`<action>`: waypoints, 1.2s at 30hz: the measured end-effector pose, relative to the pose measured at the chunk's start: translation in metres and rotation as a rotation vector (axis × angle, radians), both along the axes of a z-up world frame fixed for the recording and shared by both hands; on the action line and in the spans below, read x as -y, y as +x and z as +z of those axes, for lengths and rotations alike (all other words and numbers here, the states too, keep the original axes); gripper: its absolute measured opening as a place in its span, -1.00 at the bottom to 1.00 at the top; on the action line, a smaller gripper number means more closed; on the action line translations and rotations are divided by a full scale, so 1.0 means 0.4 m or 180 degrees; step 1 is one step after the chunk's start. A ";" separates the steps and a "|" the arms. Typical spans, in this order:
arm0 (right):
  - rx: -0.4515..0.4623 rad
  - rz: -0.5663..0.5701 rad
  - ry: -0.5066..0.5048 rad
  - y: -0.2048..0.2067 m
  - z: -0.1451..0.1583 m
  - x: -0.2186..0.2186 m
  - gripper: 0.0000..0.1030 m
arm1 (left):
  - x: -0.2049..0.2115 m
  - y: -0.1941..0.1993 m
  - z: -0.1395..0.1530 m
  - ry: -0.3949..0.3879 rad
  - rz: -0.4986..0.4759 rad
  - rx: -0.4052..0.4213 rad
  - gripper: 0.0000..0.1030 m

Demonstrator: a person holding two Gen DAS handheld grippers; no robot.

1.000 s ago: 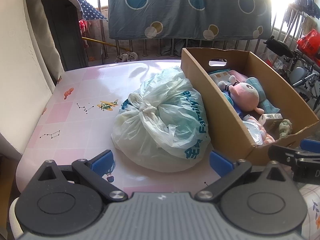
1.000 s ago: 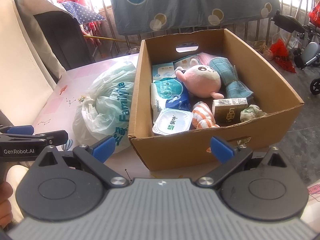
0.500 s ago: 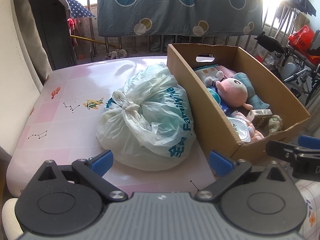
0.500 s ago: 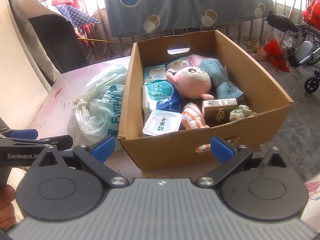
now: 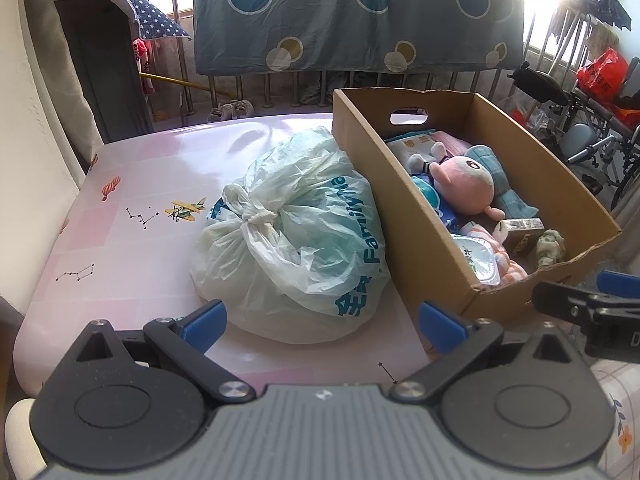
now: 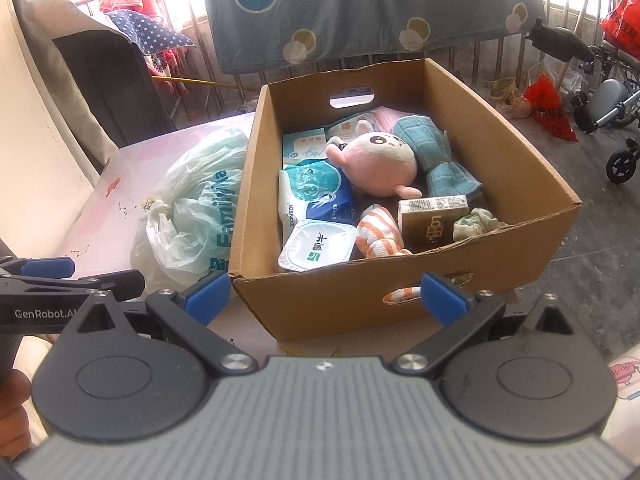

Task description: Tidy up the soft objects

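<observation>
— Where do we have the tied plastic bag [image 5: 296, 236]?

— On the pink tabletop [image 5: 132, 248], touching the left wall of the cardboard box [image 6: 404, 304]. Our left tongs [image 5: 322, 322] stand spread wide just near of it, holding nothing.

— And our right tongs [image 6: 324, 294]?

— Also wide and empty, at the box's near wall. Inside we see a pink plush toy [image 6: 378, 164], a blue towel [image 6: 436, 160], wipes packs and a striped cloth [image 6: 380, 234].
</observation>
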State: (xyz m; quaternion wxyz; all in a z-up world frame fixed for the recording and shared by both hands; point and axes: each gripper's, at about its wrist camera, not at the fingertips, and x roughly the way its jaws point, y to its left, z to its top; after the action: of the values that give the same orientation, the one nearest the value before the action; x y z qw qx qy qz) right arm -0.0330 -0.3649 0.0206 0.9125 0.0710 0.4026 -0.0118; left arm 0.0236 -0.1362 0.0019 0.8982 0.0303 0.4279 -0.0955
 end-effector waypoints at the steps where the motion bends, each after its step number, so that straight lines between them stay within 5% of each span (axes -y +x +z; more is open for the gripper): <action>1: -0.0001 0.0003 -0.0001 0.000 0.000 0.000 0.98 | 0.000 0.000 0.000 0.0001 0.0001 0.0000 0.99; 36: 0.0001 0.0026 -0.0005 0.005 0.001 -0.006 0.98 | -0.009 -0.005 0.004 0.0012 0.0024 0.0037 0.99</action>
State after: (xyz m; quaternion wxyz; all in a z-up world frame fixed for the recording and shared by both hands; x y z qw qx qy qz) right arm -0.0312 -0.3626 0.0212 0.9127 0.0687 0.4027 -0.0083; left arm 0.0215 -0.1325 0.0034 0.9010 0.0309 0.4230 -0.0911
